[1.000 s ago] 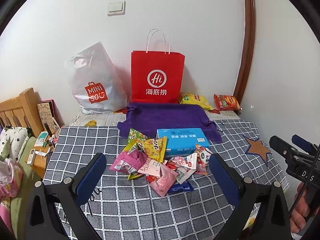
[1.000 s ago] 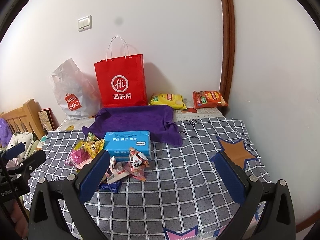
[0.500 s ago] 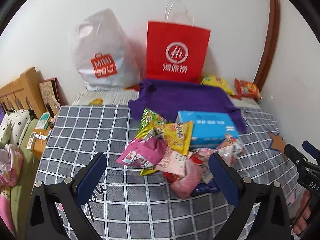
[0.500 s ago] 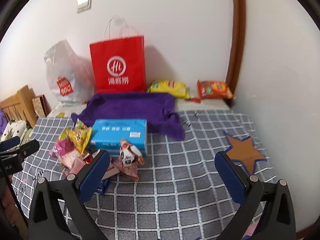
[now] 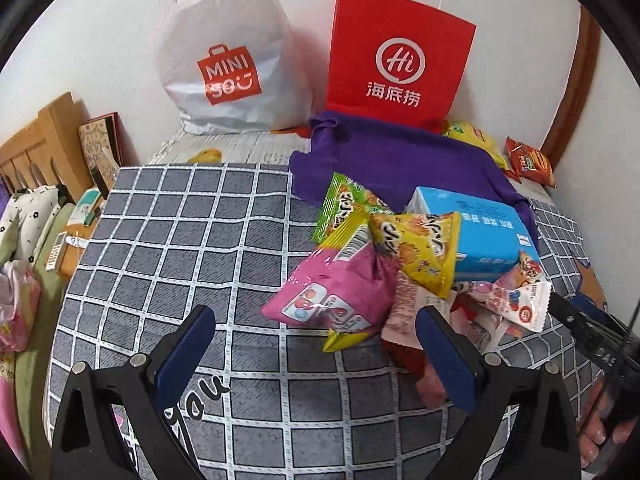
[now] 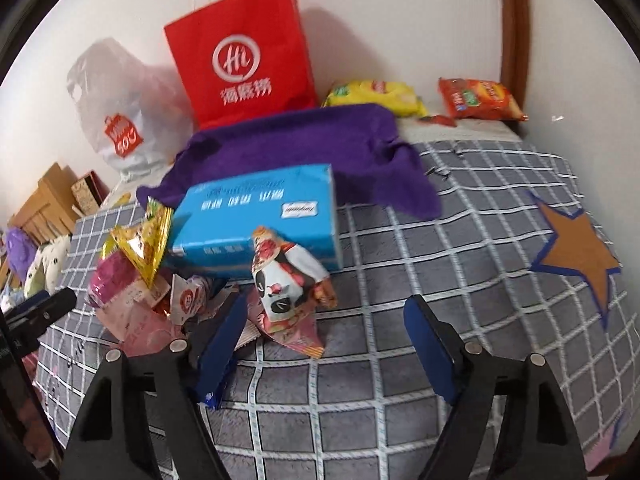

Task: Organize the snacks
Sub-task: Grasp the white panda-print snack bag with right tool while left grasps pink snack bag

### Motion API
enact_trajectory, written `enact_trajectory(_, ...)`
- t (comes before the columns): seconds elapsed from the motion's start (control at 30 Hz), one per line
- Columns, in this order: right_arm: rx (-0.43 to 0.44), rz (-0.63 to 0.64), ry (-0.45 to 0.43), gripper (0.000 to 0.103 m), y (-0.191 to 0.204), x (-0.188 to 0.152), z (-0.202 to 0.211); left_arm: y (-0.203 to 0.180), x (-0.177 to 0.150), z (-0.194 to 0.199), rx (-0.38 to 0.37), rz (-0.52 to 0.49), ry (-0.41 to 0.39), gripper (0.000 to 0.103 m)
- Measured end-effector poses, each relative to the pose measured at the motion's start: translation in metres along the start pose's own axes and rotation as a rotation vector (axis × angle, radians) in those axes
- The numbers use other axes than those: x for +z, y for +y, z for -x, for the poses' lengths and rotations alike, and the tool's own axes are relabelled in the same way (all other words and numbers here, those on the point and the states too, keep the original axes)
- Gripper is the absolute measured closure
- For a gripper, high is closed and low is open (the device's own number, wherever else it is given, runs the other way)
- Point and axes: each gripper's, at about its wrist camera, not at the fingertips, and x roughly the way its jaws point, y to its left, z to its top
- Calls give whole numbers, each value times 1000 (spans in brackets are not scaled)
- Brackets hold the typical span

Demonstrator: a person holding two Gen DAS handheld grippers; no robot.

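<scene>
A: Where is the snack pile (image 5: 404, 276) found?

B: On the grey checked cloth (image 5: 192, 240), heaped against the near side of the blue tissue box (image 5: 476, 232). In the left wrist view it is seen at about 2 o'clock from the left gripper (image 5: 316, 350); in the right wrist view it lies at about 10 o'clock from the right gripper (image 6: 324, 334). Two more packets, a yellow bag (image 6: 376, 96) and an orange bag (image 6: 476, 98), are set well apart at the wall, beyond the purple towel (image 6: 304, 152).

A: How are the grippers held?

B: Both are spread wide, with nothing between the jaws. The pink packet (image 5: 340, 292) is nearest the left gripper, just ahead of its right finger. The panda packet (image 6: 286, 284) is reached just ahead of the right gripper, towards 11 o'clock.

A: How is handling to be judged?

B: The packets are judged light, soft and air-puffed, with glossy film that is likely to slip and crinkle. Brittle contents may be crushed if the middle is squeezed hard. A hold is best taken on a flat crimped end seam, such as the pink packet's near edge or the panda packet's lower seam. Neighbours may be dragged along, since the packets overlap.

A: And a destination?

B: None can be told; the red paper bag (image 5: 400, 56) and the white plastic bag (image 5: 224, 60) stand at 12 o'clock.
</scene>
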Motion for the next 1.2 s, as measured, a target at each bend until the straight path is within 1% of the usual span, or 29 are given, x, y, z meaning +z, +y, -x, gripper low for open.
enact_trajectory(0.13, 42, 17, 49, 27, 9, 2, -22, 4, 2, -8, -18, 7, 4, 2)
enact_trajectory(0.23, 34, 28, 70, 36, 13, 3, -39, 6, 3, -13, -27, 2, 12, 3)
enact_trajectory(0.27, 46, 33, 74, 40, 13, 3, -44, 6, 2, -15, -24, 1, 17, 3)
enact_trajectory(0.33, 79, 28, 92, 49, 14, 4, -52, 8, 3, -17, -32, 9, 21, 3)
enact_trajectory(0.37, 84, 29, 101, 60, 13, 4, -54, 8, 3, -19, -41, 16, 26, 3)
enact_trajectory(0.4, 95, 35, 110, 60, 13, 4, -56, 9, 3, -20, -46, 19, 27, 3)
enact_trajectory(0.47, 100, 45, 98, 62, 12, 4, -54, 9, 4, -23, -51, 23, 29, 3)
enact_trajectory(0.53, 87, 53, 95, 63, 8, 4, -47, 6, 5, -25, -48, 22, 33, 3)
enact_trajectory(0.63, 74, 50, 94, 63, -5, 0, -32, 4, 7, -30, -47, 22, 35, 3)
enact_trajectory(0.8, 47, 34, 118, 63, -28, -9, -17, 0, 14, -48, -32, 41, 65, 3)
enact_trajectory(1.0, 54, 18, 136, 62, -39, -15, -21, -3, 20, -69, -25, 67, 105, 3)
enact_trajectory(1.03, 53, 18, 138, 61, -39, -15, -23, -4, 21, -71, -17, 67, 106, 5)
enact_trajectory(1.07, 49, 20, 137, 61, -39, -15, -24, -5, 21, -74, -8, 65, 103, 14)
enact_trajectory(1.1, 45, 22, 137, 61, -39, -15, -25, -5, 22, -75, -18, 62, 102, 21)
enact_trajectory(1.13, 40, 23, 140, 61, -39, -14, -27, -6, 22, -77, -39, 59, 107, 24)
enact_trajectory(1.2, 37, 18, 138, 61, -38, -12, -28, -7, 23, -77, -44, 58, 107, 29)
